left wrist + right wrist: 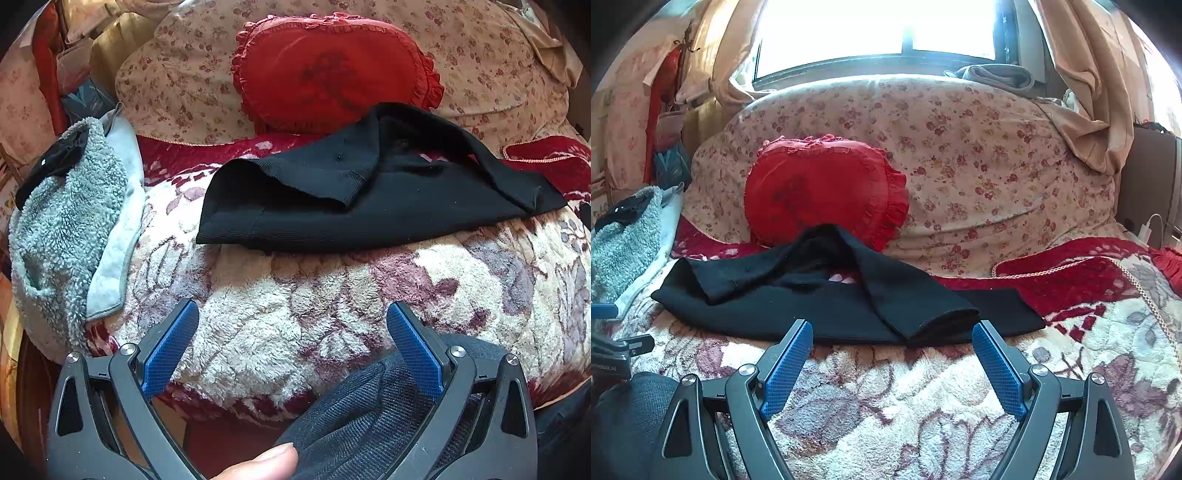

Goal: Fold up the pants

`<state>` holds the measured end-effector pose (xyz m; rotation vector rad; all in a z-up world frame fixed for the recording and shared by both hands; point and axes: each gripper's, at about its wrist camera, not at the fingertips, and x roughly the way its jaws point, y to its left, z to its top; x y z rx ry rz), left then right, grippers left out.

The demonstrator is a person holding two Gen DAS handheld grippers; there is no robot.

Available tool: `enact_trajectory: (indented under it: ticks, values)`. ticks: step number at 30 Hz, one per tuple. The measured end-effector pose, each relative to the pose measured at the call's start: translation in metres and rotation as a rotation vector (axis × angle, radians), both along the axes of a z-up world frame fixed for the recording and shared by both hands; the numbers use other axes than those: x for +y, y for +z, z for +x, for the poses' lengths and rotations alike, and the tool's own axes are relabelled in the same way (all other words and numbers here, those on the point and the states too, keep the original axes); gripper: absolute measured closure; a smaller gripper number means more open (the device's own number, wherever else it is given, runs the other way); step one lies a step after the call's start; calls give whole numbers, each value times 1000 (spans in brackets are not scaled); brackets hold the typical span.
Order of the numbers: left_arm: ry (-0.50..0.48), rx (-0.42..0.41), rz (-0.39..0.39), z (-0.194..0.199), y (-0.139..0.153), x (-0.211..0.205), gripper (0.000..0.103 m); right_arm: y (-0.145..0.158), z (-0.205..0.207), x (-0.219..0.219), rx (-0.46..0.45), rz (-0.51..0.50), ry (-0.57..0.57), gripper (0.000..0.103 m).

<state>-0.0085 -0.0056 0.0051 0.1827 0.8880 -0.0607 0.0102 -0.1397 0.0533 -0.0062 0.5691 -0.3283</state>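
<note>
Black pants (827, 310) lie crosswise on a plush flowered blanket (894, 398), ahead of both handheld grippers, their long axis running left to right across the line of the fingers. The right gripper (892, 354) has its blue-padded jaws spread wide with nothing between them; its fingertips sit just short of the garment's near edge, roughly facing a turned-over leg end (934, 314) that lies on top of the rest. The left gripper (293, 339) is likewise spread and holds nothing, and it sits farther back, with a broad band of bare blanket between its tips and the pants (369, 199). By this reading the right hand is the nearer one, and any grab means reaching forward. The left view looks down more steeply and shows the left end of the pants as an open flap, plus a grey fleece garment (62, 229) well off to the left and a thumb tip (266, 463) at the bottom edge. The right view shows the far right end of the pants, a red heart-shaped cushion (820, 192) touching them behind, and a bright window.
</note>
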Motion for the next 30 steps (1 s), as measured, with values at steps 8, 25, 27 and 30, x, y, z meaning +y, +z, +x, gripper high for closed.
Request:
enact_trajectory:
  ticks: [8, 25, 27, 30]
  values:
    - [2, 9, -4, 1, -2, 0, 1, 1, 2, 0, 18, -2, -8, 16]
    - [0, 3, -7, 0, -3, 1, 1, -7, 6, -3, 59, 7, -39, 22]
    - [-8, -16, -19, -2, 2, 2, 1, -6, 5, -5, 49, 7, -50, 22]
    - [-55, -116, -34, -5, 20, 3, 1, -8, 6, -10, 61, 26, -62, 22]
